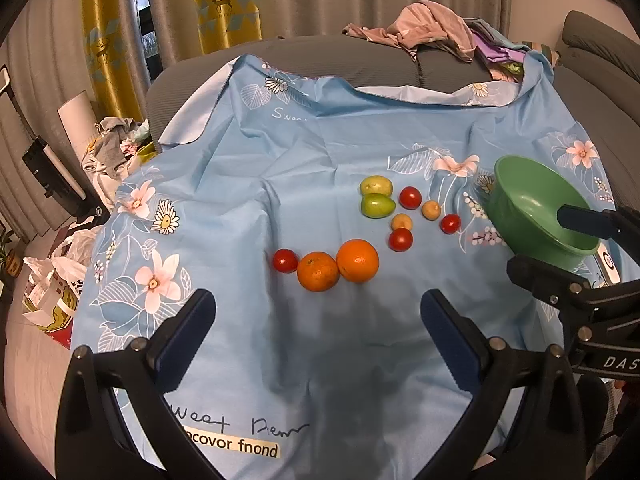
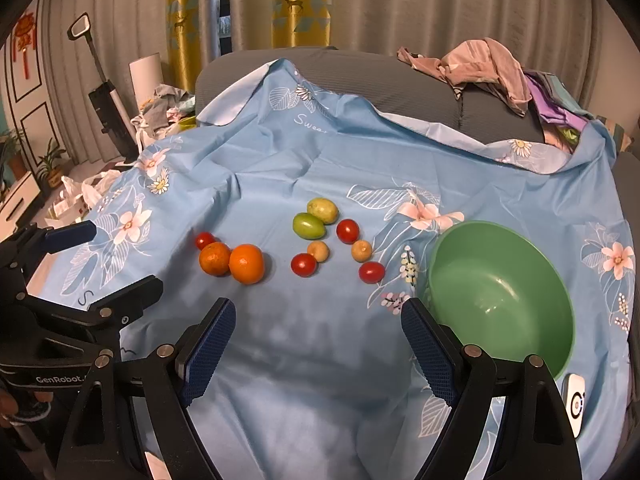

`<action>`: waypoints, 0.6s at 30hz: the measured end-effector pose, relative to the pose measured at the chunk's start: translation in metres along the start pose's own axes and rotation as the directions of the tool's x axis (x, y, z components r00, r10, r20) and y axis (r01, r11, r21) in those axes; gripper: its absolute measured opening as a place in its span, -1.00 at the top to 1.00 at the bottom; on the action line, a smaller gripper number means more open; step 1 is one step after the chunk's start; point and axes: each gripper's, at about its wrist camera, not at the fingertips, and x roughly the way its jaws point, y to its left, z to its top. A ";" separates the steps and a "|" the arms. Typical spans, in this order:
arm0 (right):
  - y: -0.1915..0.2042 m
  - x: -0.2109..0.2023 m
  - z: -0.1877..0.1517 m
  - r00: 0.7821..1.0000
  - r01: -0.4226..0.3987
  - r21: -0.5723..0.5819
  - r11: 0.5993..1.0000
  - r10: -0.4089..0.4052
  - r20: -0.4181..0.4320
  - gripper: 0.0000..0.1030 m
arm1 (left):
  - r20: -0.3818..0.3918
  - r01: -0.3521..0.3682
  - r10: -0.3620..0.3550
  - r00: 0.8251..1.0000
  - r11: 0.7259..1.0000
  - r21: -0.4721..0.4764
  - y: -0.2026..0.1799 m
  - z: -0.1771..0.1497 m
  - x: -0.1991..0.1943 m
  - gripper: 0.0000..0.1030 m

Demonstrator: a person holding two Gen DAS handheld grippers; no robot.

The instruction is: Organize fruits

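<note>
Two oranges (image 1: 338, 266) (image 2: 232, 263) lie side by side on the blue floral cloth (image 1: 280, 168), with a cherry tomato (image 1: 285, 260) at their left. Behind them lie two green fruits (image 1: 376, 198) (image 2: 316, 218), several cherry tomatoes (image 1: 410, 197) (image 2: 347, 231) and two small tan fruits (image 1: 401, 222) (image 2: 319, 251). An empty green bowl (image 1: 536, 208) (image 2: 500, 296) stands at the right. My left gripper (image 1: 316, 320) is open and empty, just in front of the oranges. My right gripper (image 2: 316, 332) is open and empty, left of the bowl, in front of the fruits.
The cloth covers a grey sofa (image 2: 400, 80) with a heap of clothes (image 2: 492, 68) on its back right. A small white device (image 2: 575, 404) lies by the bowl. Bags and clutter (image 1: 60, 276) sit on the floor at left. Each gripper shows in the other's view (image 1: 580, 264) (image 2: 80, 272).
</note>
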 end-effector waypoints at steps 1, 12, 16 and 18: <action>0.000 0.000 0.000 1.000 0.000 0.000 1.000 0.000 0.000 -0.67 | 0.000 0.000 0.000 1.000 1.000 0.000 0.000 0.000 0.000 -0.99; -0.003 0.004 -0.002 1.000 -0.012 -0.003 1.000 0.012 0.009 -0.67 | 0.019 0.145 -0.144 0.989 0.989 -0.035 0.008 -0.004 0.005 -0.99; -0.003 0.016 -0.007 0.999 -0.037 -0.025 0.999 0.037 0.001 -0.67 | 0.026 0.246 -0.244 0.969 0.967 -0.069 0.016 -0.012 0.014 -0.99; -0.001 0.028 -0.012 0.999 -0.051 -0.044 0.998 0.050 -0.016 -0.67 | 0.020 0.263 -0.262 0.965 0.962 -0.077 0.019 -0.016 0.020 -0.97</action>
